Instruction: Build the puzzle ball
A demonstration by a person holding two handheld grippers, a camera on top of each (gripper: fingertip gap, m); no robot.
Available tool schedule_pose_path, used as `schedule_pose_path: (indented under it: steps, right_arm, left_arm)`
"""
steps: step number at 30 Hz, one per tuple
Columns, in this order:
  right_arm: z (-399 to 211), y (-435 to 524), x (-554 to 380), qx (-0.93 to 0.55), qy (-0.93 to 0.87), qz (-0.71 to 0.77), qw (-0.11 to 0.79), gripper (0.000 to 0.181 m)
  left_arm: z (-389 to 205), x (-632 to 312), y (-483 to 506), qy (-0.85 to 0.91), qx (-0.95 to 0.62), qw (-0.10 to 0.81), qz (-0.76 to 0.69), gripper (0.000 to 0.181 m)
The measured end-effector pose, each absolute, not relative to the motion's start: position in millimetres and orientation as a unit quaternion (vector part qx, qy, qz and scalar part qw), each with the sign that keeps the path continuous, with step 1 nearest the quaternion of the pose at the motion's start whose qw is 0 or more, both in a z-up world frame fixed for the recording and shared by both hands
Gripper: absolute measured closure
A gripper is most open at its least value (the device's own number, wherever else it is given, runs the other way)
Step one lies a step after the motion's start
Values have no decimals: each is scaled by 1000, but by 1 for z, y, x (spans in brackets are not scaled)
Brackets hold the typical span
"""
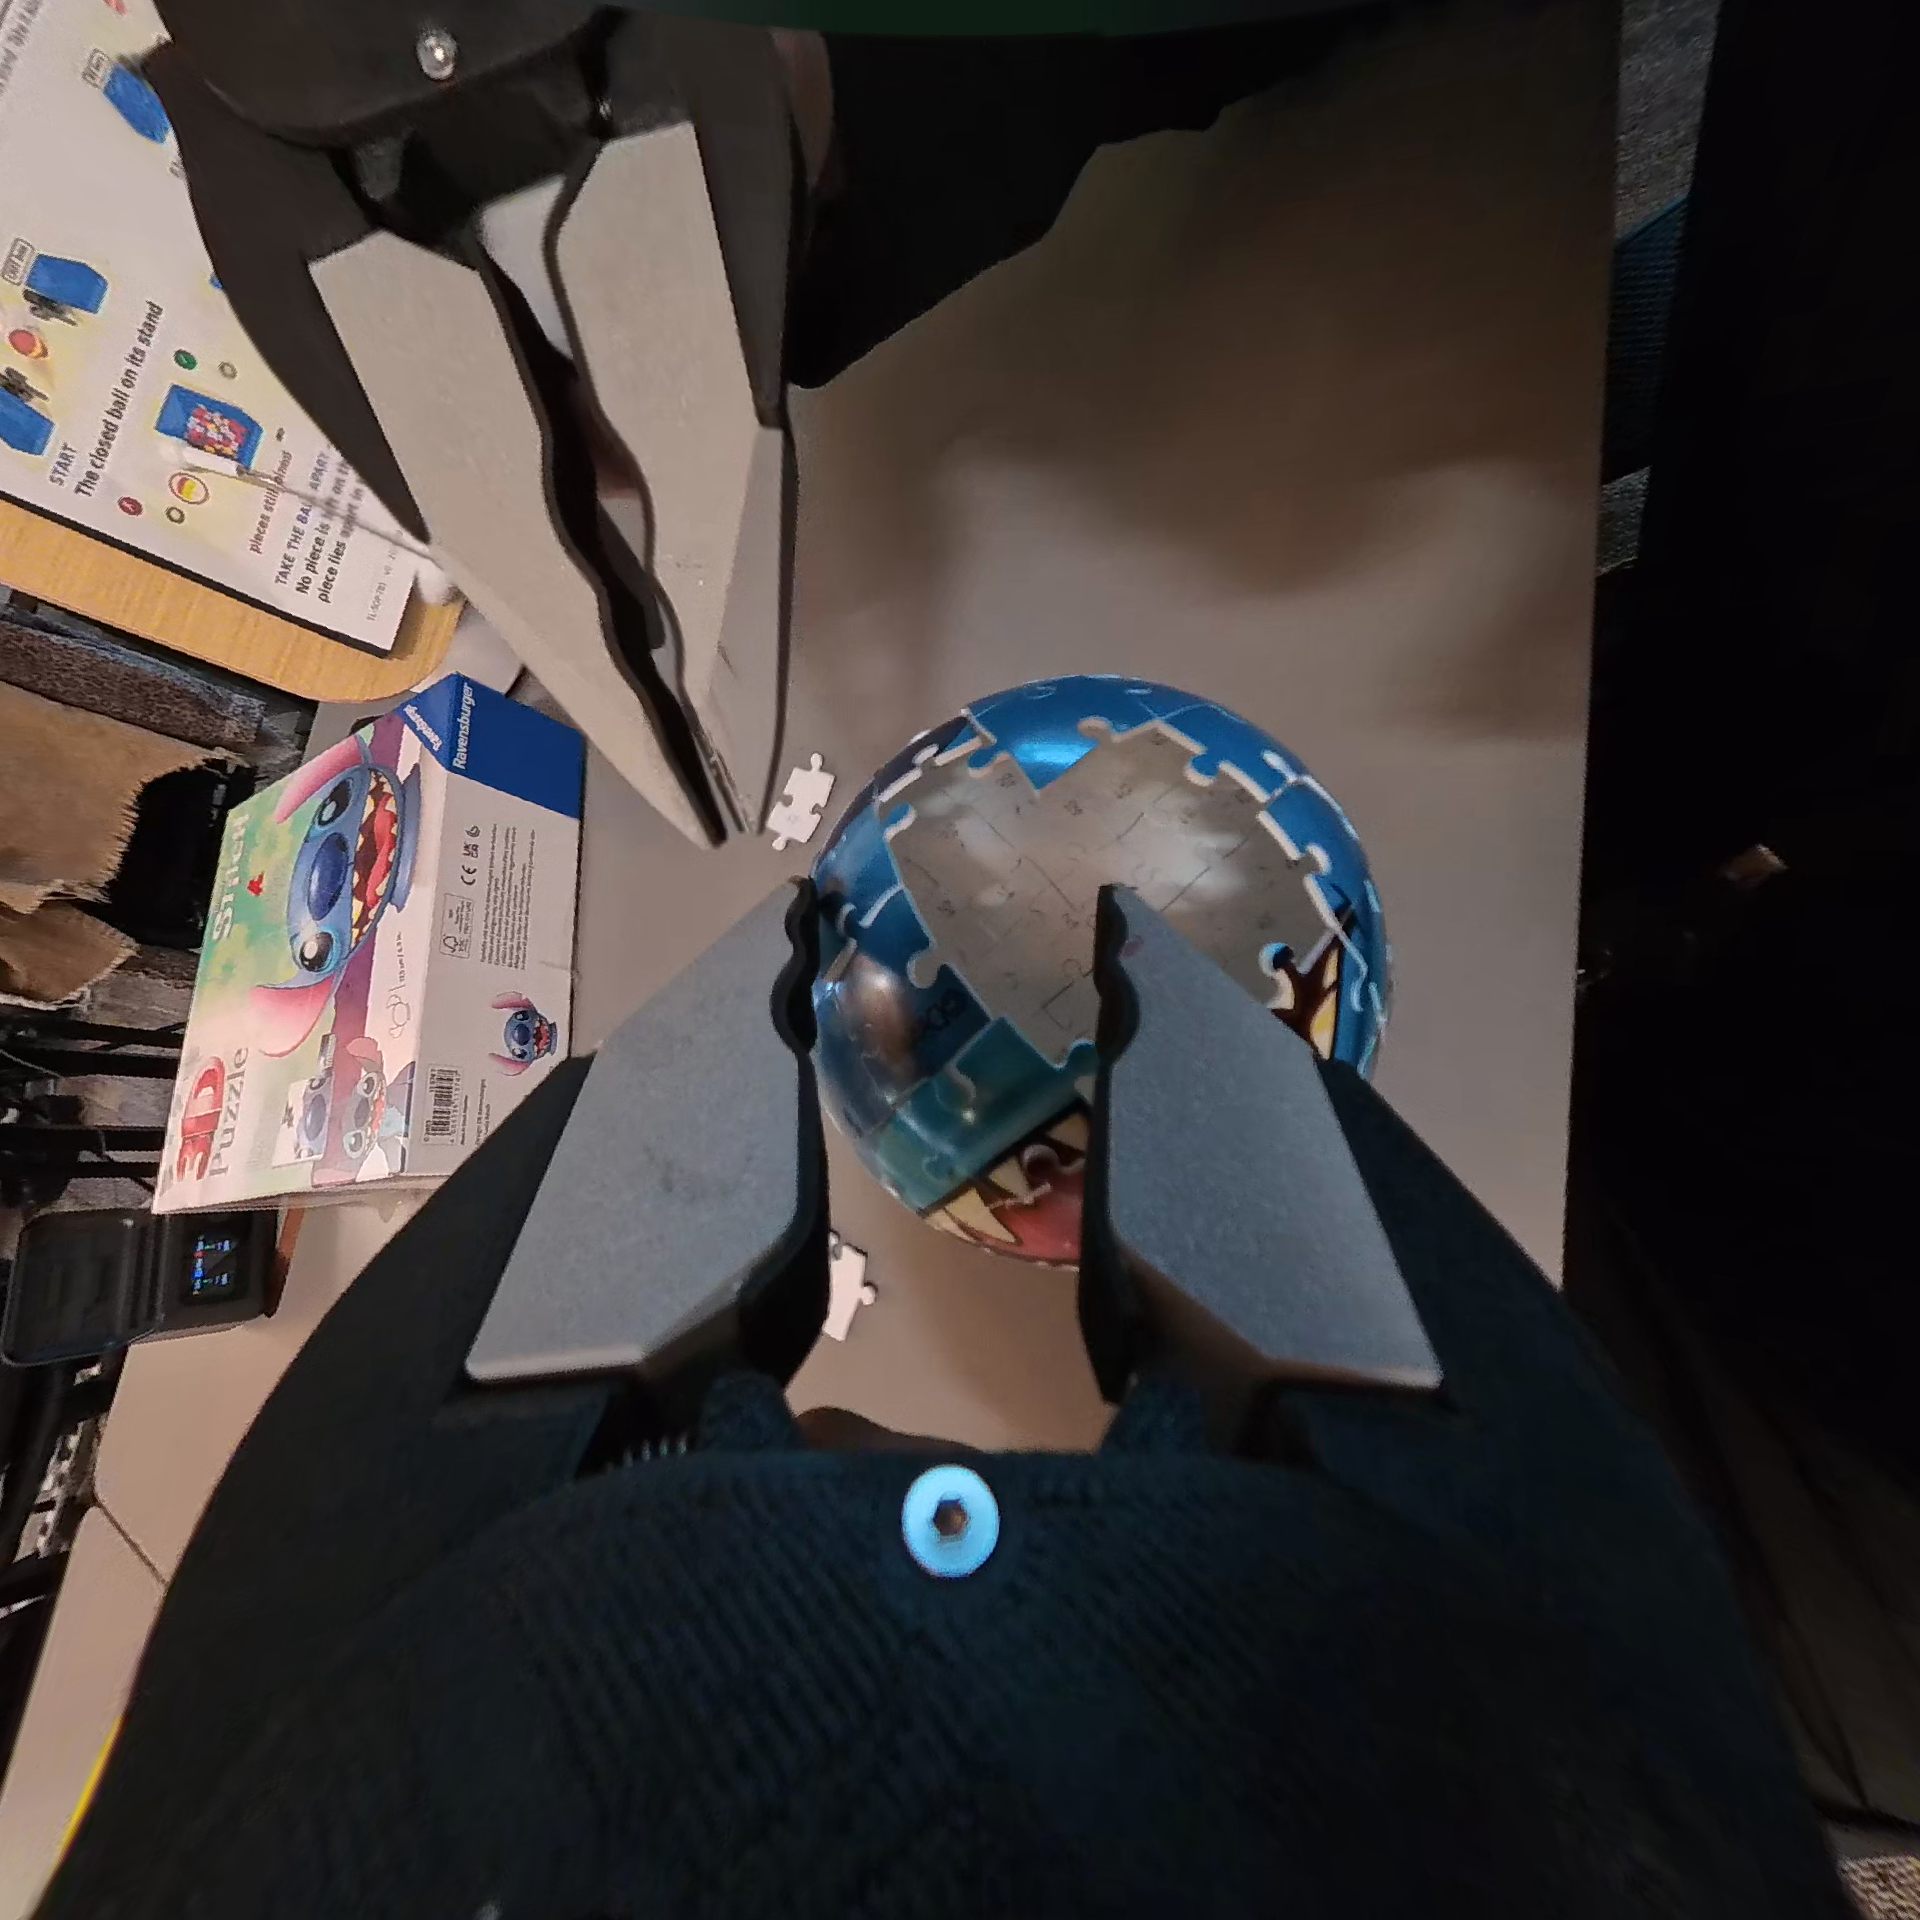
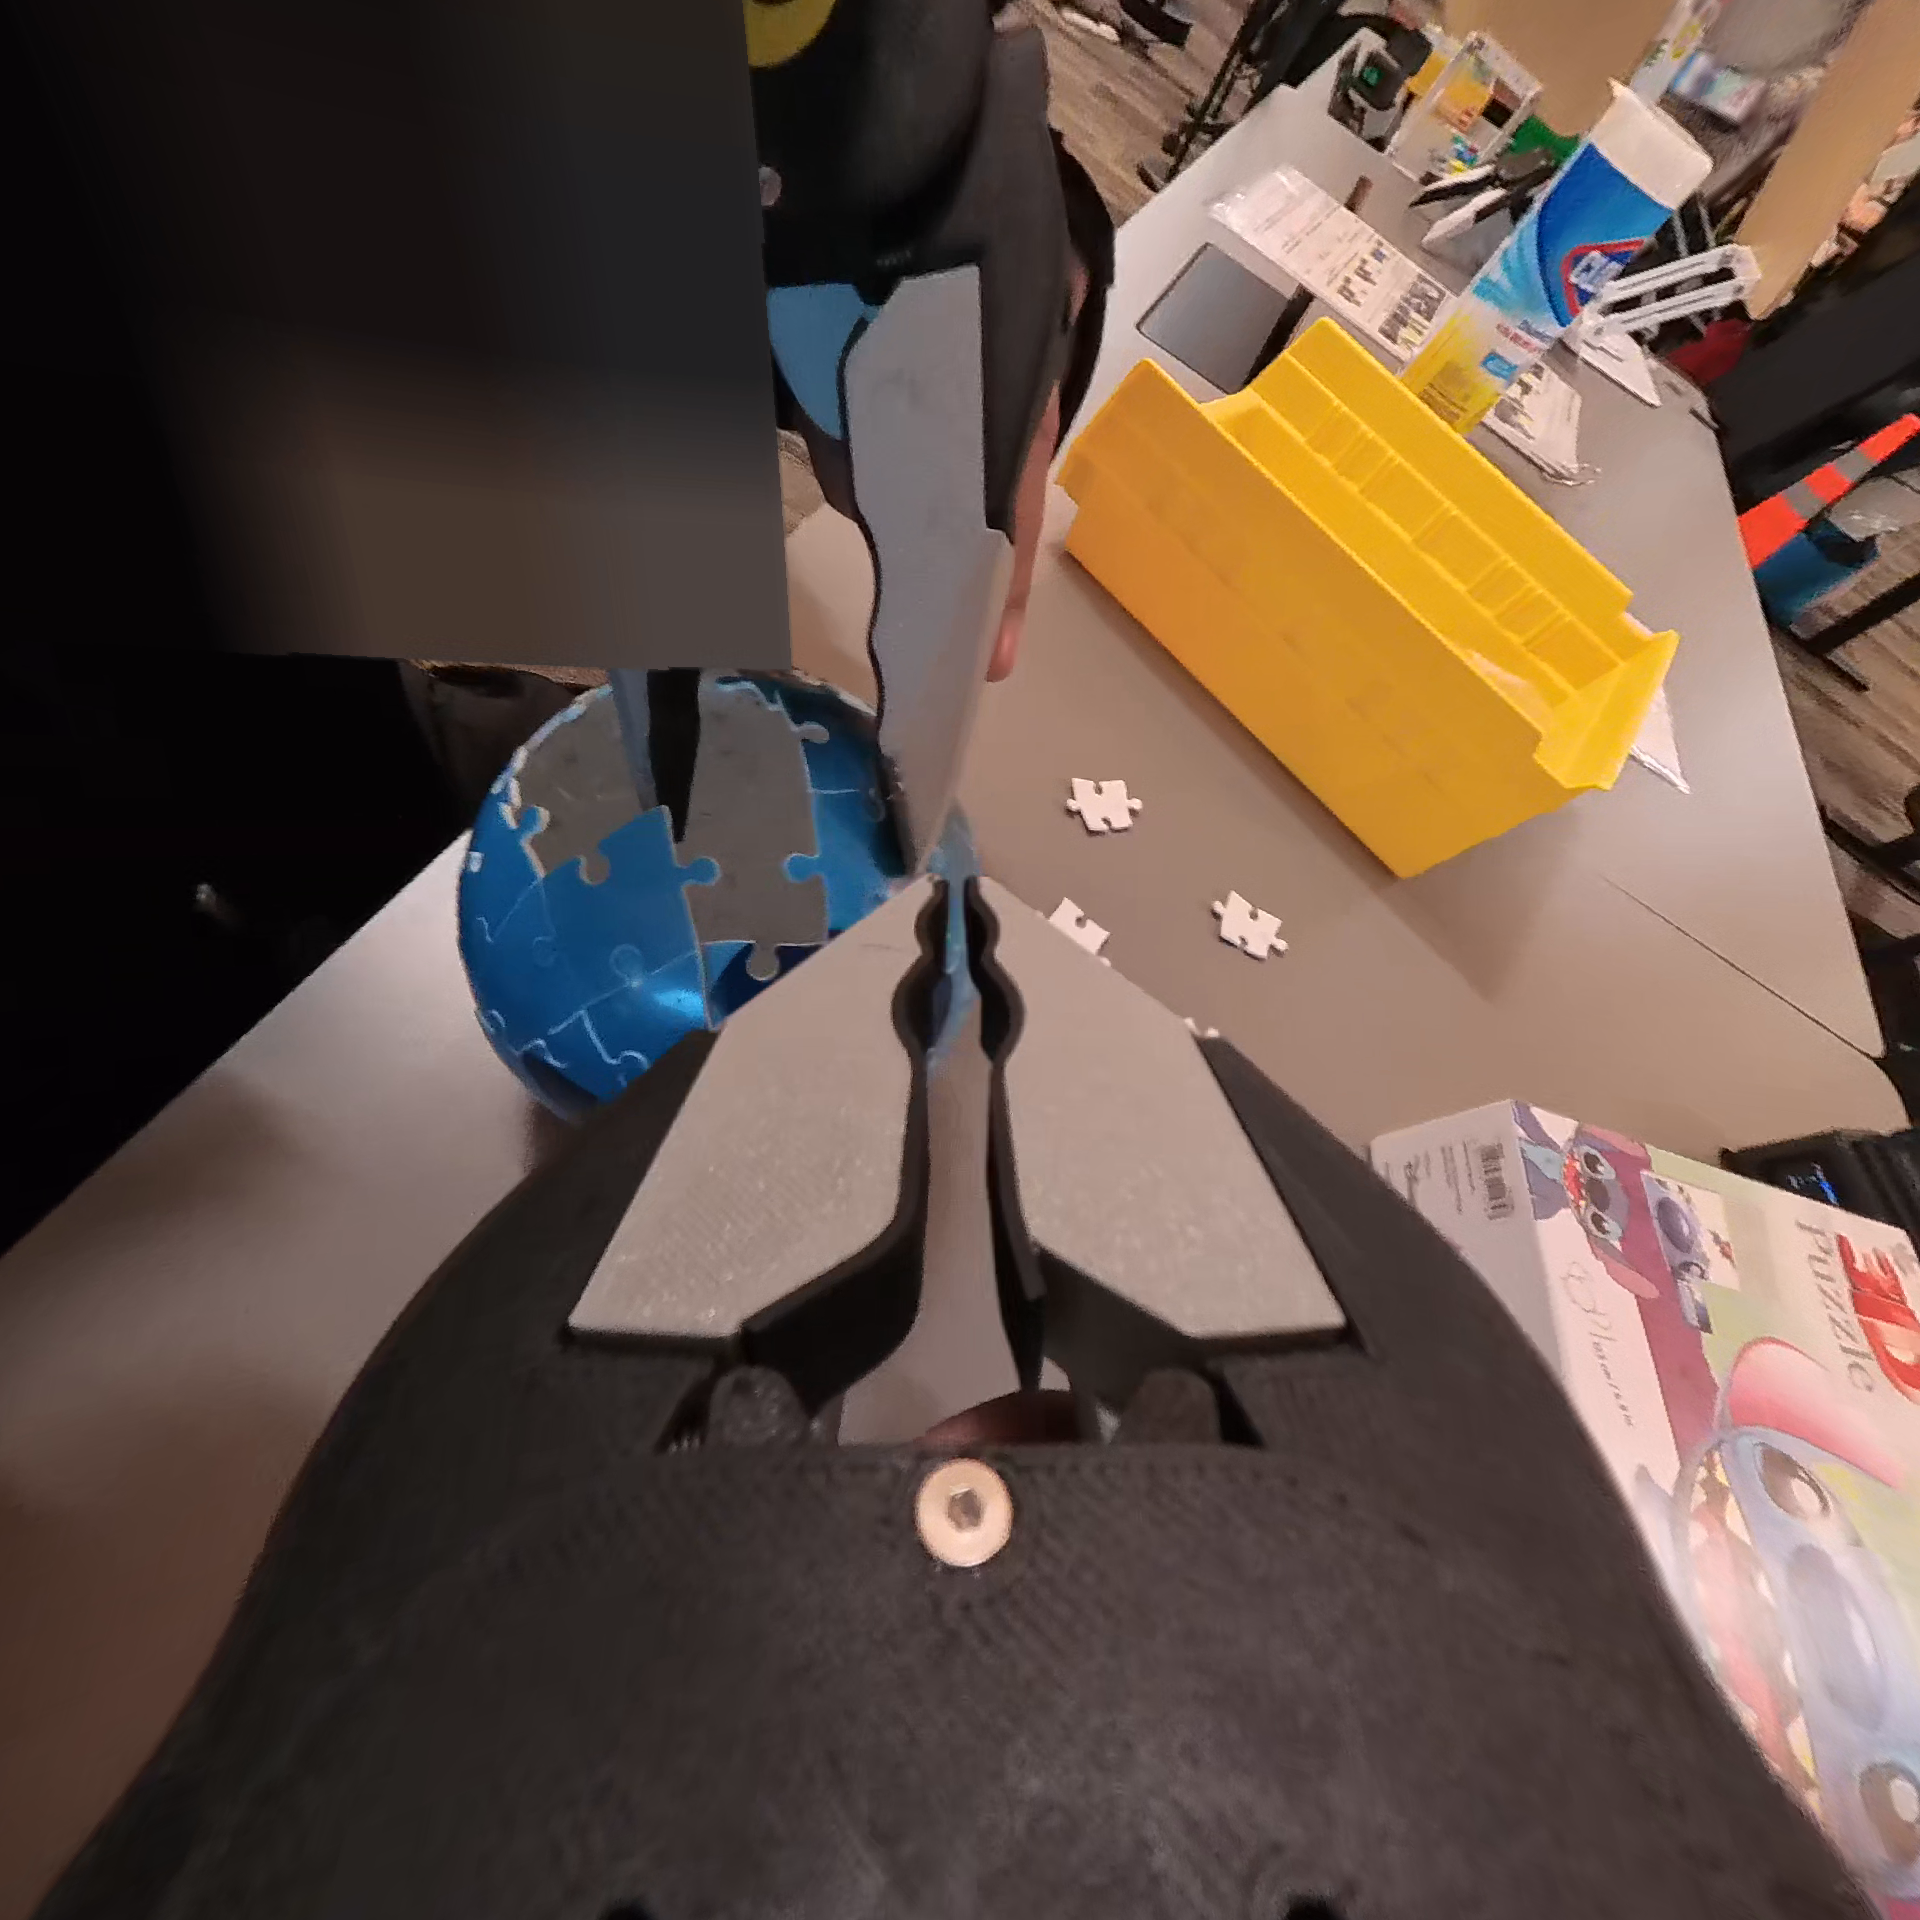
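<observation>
Currently, puzzle ball (image 1: 1101, 966): on the grey table (image 1: 1247, 468), opening up, partly built.
Left gripper (image 1: 951, 971): spread, 1 finger inside the opening, 1 outside; wall between them, contact unclear.
Right gripper (image 2: 956, 904): clenched on a blue piece (image 2: 954, 966), just beside the ball.
Loose pieces (image 2: 1103, 804): white side up, near.

Left tongs (image 1: 951, 904) apart, right tongs (image 2: 954, 883) pinched (tips meeting)
</observation>
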State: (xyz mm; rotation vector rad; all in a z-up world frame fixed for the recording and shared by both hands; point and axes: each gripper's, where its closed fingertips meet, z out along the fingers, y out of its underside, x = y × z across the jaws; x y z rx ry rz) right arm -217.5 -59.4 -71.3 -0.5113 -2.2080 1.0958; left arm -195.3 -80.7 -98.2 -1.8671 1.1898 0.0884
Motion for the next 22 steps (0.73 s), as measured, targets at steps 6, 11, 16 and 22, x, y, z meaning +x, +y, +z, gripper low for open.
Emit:
schedule_pose_path:
  steps: [6, 11, 16, 22]
  right_arm:
    - [-75, -50, -235, -238, -825, 410, 308, 181]
    - [-71, -48, -242, -279, -808, 451, 257, 181]
    - [-68, -59, -241, -283, -801, 482, 215, 181]
    - [-74, -71, -236, -278, -811, 484, 173, 181]
  left_arm:
    - [-98, -198, -83, 478, -755, 447, 48, 130]
    - [-96, -201, -87, 471, -756, 452, 46, 133]
    - [-96, -200, -87, 472, -754, 455, 45, 133]
    - [-95, -201, -87, 471, -752, 459, 46, 134]
